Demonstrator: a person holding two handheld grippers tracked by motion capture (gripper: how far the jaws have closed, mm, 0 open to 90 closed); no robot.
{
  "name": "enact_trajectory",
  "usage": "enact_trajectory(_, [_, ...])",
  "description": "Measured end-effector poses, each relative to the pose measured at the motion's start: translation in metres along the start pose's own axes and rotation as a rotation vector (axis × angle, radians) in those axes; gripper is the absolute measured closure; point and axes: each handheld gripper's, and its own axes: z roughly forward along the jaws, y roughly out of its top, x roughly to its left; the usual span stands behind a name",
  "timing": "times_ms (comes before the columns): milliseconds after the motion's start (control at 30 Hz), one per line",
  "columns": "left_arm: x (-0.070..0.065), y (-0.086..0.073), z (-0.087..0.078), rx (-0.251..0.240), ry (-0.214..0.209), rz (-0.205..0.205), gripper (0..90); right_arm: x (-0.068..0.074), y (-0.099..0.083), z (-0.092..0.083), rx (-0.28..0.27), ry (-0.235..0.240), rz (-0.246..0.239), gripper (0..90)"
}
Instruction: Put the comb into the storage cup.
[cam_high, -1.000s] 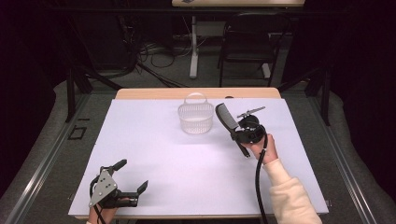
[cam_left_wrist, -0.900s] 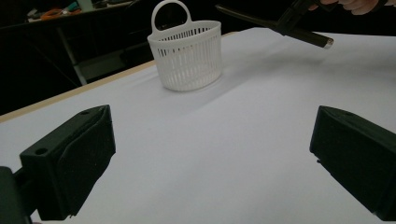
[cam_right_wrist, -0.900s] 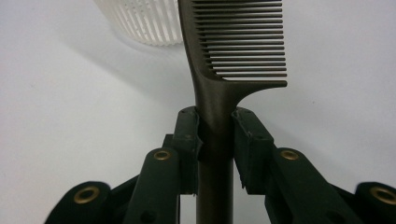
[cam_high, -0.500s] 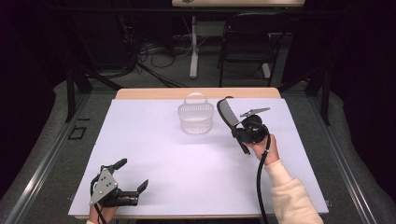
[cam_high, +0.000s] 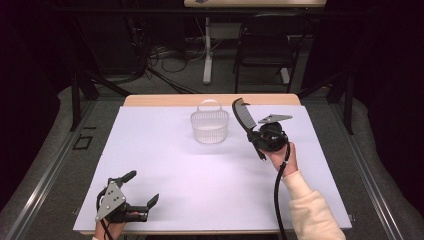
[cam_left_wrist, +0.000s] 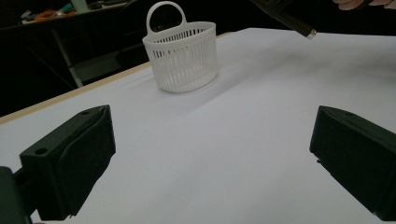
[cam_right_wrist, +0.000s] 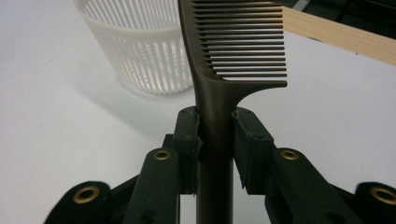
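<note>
The comb (cam_right_wrist: 219, 107) was clamped by its handle in the right claw (cam_right_wrist: 217, 140); ideally it'd be tipped teeth-first over the basket (cam_high: 210, 131) near the desk's far edge. The left claw (cam_high: 142, 189) was left wide, empty.

Your high view looks forward and down from above your side of the table (cam_high: 165, 210), taking in its whole top and the floor behind the far edge. Your left gripper view sits low near the near-left corner, facing across the top toward the white basket (cam_left_wrist: 181, 56). Your right gripper view looks along its jaws, close to the same basket (cam_right_wrist: 140, 51) and the far edge. All three views share that basket (cam_high: 210, 127).
</note>
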Motion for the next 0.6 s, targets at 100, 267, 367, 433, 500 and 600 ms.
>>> enact_trajectory(100, [0.0009,-0.0004,-0.0006,-0.002,0.003,-0.006,0.2,0.0018,0.0009,0.0027,0.009,0.009,-0.007,72.3])
enact_trajectory(267, [-0.0002,-0.0001,0.0006,0.001,0.003,-0.002,0.2,0.0032,0.0024,0.0022,0.002,0.011,-0.025,72.3])
enact_trajectory(367, [-0.0001,-0.0005,-0.0008,0.002,0.009,-0.002,0.2,0.0043,0.0038,0.0019,0.002,0.015,-0.022,72.3])
enact_trajectory(433, [0.0013,-0.0011,-0.0013,-0.004,0.017,-0.008,0.2,0.0057,0.0053,0.0007,-0.002,0.022,-0.022,72.3])
enact_trajectory(500, [0.002,-0.0014,-0.0003,-0.002,0.018,-0.013,0.2,0.0062,0.0061,-0.0004,-0.007,0.025,-0.033,72.3])
enact_trajectory(600, [0.0029,-0.0016,0.0014,0.005,0.015,-0.012,0.2,0.0046,0.0071,-0.0015,-0.018,0.028,-0.028,72.3])
